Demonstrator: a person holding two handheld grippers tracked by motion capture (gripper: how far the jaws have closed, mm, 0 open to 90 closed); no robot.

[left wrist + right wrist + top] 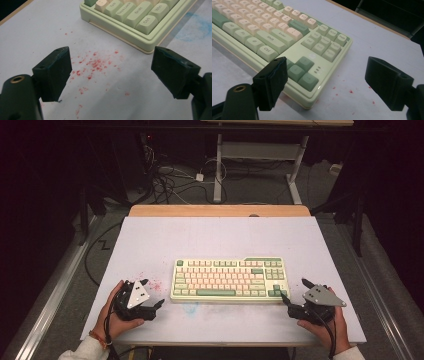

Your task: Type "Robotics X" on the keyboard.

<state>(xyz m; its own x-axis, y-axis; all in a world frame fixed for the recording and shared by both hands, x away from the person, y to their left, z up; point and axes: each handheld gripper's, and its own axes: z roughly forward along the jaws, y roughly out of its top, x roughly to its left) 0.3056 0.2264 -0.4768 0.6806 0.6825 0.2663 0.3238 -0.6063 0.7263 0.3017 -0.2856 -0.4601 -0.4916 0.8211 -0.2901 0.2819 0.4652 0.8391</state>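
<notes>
One pale-green plastic keyboard [229, 279] at counter [215, 237] centre; two hand-held grippers, left hand-held gripper [152, 293] at 9 o'clock, right hand-held gripper [294, 290] at 3 o'clock, both gaping, empty.

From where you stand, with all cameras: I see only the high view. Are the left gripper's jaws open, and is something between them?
Observer: The left gripper is open; between its jaws lies only bare table with red specks.
Operator: Which corner of the keyboard is near it?
Observer: The near left corner of the keyboard, the one with the Ctrl key, lies ahead of the jaws, not touched.
Operator: And the right gripper?
Observer: The right gripper is open too; the keyboard's corner with the dark green arrow keys sits just ahead of its gap, toward one jaw.
</notes>
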